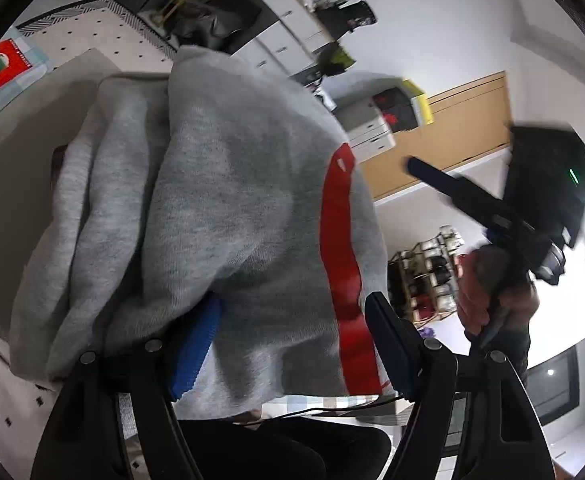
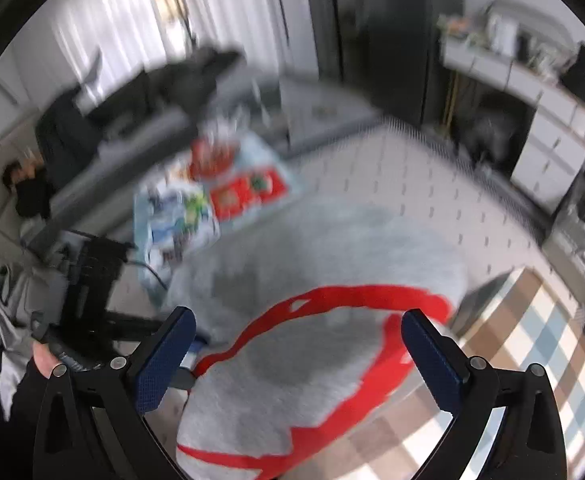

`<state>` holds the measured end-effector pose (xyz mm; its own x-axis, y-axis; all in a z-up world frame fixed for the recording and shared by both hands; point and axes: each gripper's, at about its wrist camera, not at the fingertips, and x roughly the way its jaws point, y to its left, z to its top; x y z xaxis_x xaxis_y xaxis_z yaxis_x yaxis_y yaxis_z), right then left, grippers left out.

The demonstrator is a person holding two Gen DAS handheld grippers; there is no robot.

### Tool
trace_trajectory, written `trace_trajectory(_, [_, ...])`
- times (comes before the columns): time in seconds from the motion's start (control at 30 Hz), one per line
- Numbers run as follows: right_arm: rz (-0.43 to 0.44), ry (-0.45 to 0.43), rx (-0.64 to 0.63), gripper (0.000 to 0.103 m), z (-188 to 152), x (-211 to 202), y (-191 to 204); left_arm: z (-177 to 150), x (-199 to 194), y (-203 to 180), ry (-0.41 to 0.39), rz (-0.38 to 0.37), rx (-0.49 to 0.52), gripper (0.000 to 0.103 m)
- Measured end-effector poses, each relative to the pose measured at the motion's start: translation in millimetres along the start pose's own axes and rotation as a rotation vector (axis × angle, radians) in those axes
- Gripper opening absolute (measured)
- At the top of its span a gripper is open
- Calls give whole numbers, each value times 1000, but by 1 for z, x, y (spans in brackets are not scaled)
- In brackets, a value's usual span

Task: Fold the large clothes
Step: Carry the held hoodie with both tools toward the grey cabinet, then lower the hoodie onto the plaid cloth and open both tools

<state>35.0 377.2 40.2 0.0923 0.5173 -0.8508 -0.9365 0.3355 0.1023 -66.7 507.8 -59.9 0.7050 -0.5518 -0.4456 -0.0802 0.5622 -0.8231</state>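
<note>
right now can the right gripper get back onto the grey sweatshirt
Probably yes: the right gripper is open and empty, pointing down at the grey sweatshirt with nothing between. The left gripper has the cloth between its fingers.

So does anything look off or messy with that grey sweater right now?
Yes. The grey knit sweater with the red stripe is bunched in a rumpled heap over the left gripper, not flat. Only one blue finger pad pokes out beneath the folds. The right gripper hangs open above it.

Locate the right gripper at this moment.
In the left wrist view the right gripper is raised at the right, clear of the grey sweatshirt; its own view shows open jaws above that sweatshirt, touching nothing.
</note>
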Motion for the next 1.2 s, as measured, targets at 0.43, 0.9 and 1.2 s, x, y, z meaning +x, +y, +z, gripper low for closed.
trace_trajectory(0.43, [-241, 464, -173, 103, 10, 116, 30, 9, 2, 30, 34, -161, -23, 67])
trace_trajectory(0.9, [-282, 545, -73, 103, 57, 194, 54, -9, -5, 32, -9, -171, 24, 67])
trace_trajectory(1.2, [-59, 230, 71, 103, 67, 89, 45, -11, -31, 12, -59, -130, -19, 67])
